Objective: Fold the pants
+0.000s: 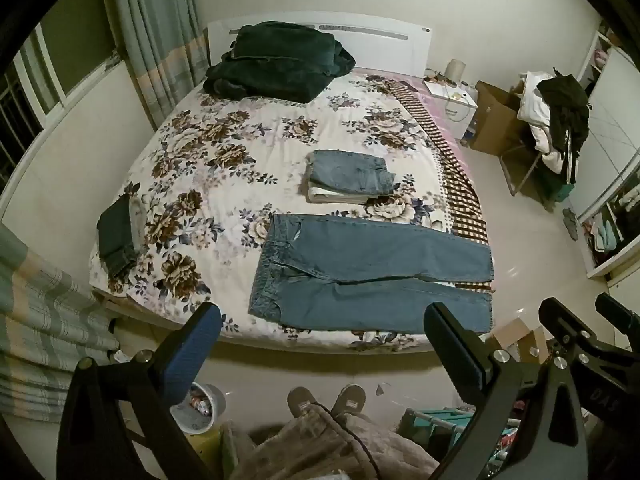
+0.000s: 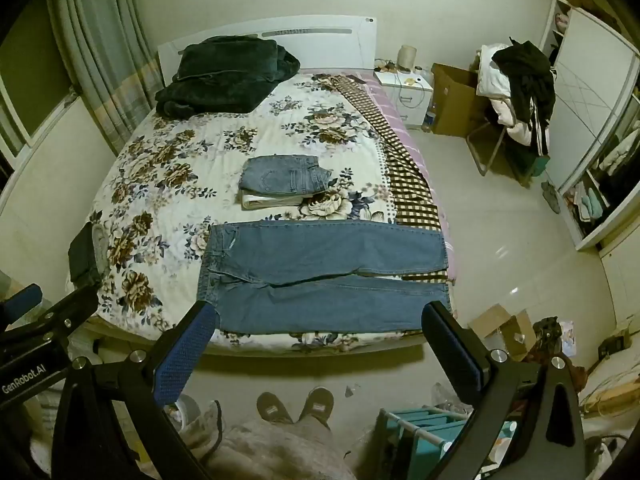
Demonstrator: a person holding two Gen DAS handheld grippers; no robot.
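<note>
A pair of blue jeans (image 1: 368,272) lies spread flat across the near end of the floral bed (image 1: 224,152), waist to the left, legs to the right; the jeans also show in the right wrist view (image 2: 320,272). My left gripper (image 1: 320,332) is open and empty, held above the floor just short of the bed's near edge. My right gripper (image 2: 316,332) is open and empty too, at the same distance. The right gripper shows at the right of the left wrist view (image 1: 580,320).
A stack of folded jeans and light pants (image 1: 348,176) sits mid-bed. A dark folded garment (image 1: 116,236) lies at the left edge, a dark green blanket (image 1: 276,60) at the headboard. A nightstand (image 1: 452,100), cardboard box (image 1: 496,116) and clothes-laden chair (image 1: 556,120) stand on the right. A drying rack (image 2: 416,432) is by my feet.
</note>
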